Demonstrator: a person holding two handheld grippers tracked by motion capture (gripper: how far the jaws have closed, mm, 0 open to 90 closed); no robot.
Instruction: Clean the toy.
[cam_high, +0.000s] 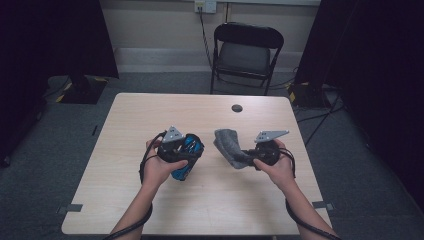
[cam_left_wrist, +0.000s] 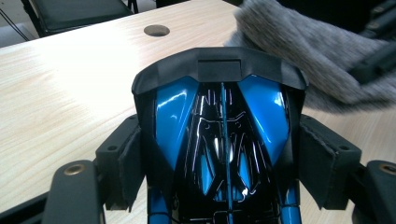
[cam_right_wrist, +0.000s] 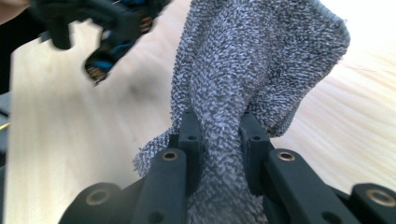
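**Blue shell and grey cloth held over pale wood surface**

A light wood-grain surface (cam_high: 210, 200) with rounded corners stood on grey carpet, a round cable hole (cam_high: 237, 108) near its far edge at 12 o'clock. Beyond it, a black folding chair (cam_high: 246, 52) faced a cream wall, flanked by dark curtains.

At 9 o'clock from the surface's centre, the left hand-held gripper (cam_high: 186, 159) had its padded jaws set wide against the sides of a glossy blue-and-black object (cam_left_wrist: 222, 140). The hard, ribbed shell, capped by a matte black band, was held just above the wood.

At 3 o'clock, the right hand-held gripper (cam_high: 248, 158) pinched a grey cloth (cam_right_wrist: 252, 70), its jaws pressed close on a gathered fold. The fabric was looped and nubbly like terry towelling, and its free end rose in a soft rounded flap toward the blue object, near it but apart.
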